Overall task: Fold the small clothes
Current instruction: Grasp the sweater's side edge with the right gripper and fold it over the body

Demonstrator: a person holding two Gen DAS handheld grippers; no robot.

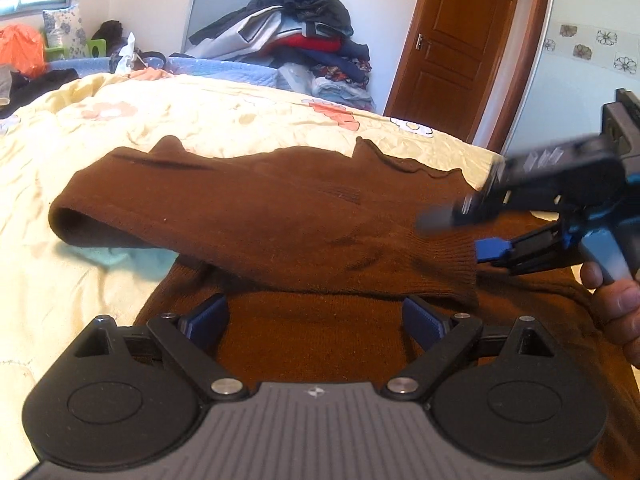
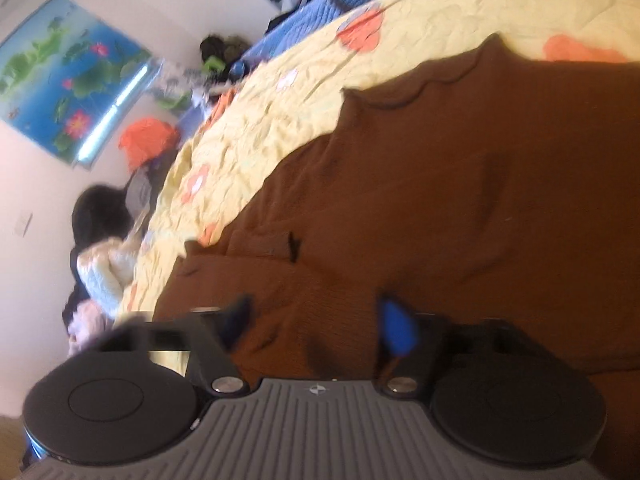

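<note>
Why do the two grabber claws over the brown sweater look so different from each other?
The left gripper has its jaws spread wide with nothing between them; the right gripper has its jaws closer together around the ribbed cuff of the brown knitted sweater. The left one looks sharp, while the right one is blurred. The left gripper faces the folded-over sleeve; the right reaches in from the side. Both have blue pads and black arms.
</note>
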